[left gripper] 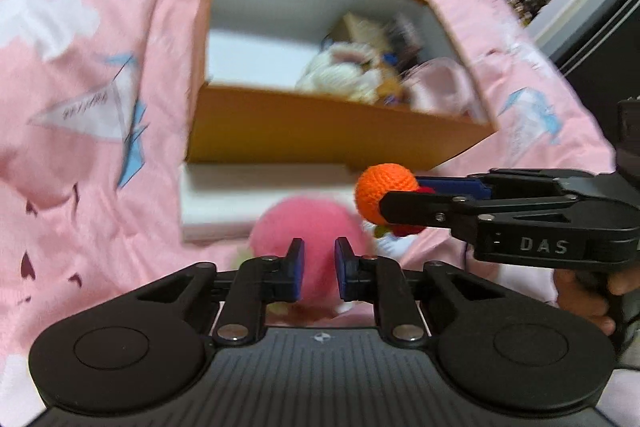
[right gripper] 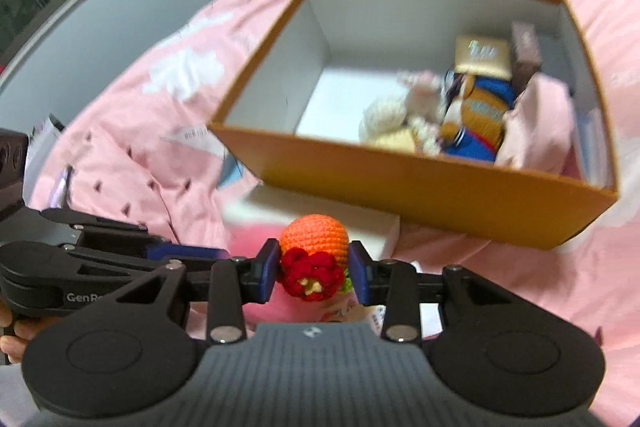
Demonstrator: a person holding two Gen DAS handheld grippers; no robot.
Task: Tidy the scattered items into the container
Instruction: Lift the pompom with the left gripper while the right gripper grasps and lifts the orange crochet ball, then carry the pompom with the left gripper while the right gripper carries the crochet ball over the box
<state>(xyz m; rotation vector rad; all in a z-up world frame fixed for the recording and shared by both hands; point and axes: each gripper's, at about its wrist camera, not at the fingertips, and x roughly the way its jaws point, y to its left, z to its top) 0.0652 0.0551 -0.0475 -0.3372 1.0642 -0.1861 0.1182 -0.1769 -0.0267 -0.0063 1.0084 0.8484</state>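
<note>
The right gripper (right gripper: 314,275) clamped a crocheted toy (right gripper: 314,255). The left gripper (left gripper: 319,269) was closed on a pink plush (left gripper: 306,227). Beyond both lay the box (right gripper: 420,183), holding toys (right gripper: 440,115).

Left tool (left gripper: 319,269) pinches pink plush (left gripper: 308,227) below orange box (left gripper: 320,135).

The box (right gripper: 420,187) sits on the quilt (right gripper: 132,155), toys (right gripper: 404,119) seemingly heaped in its right half.
</note>
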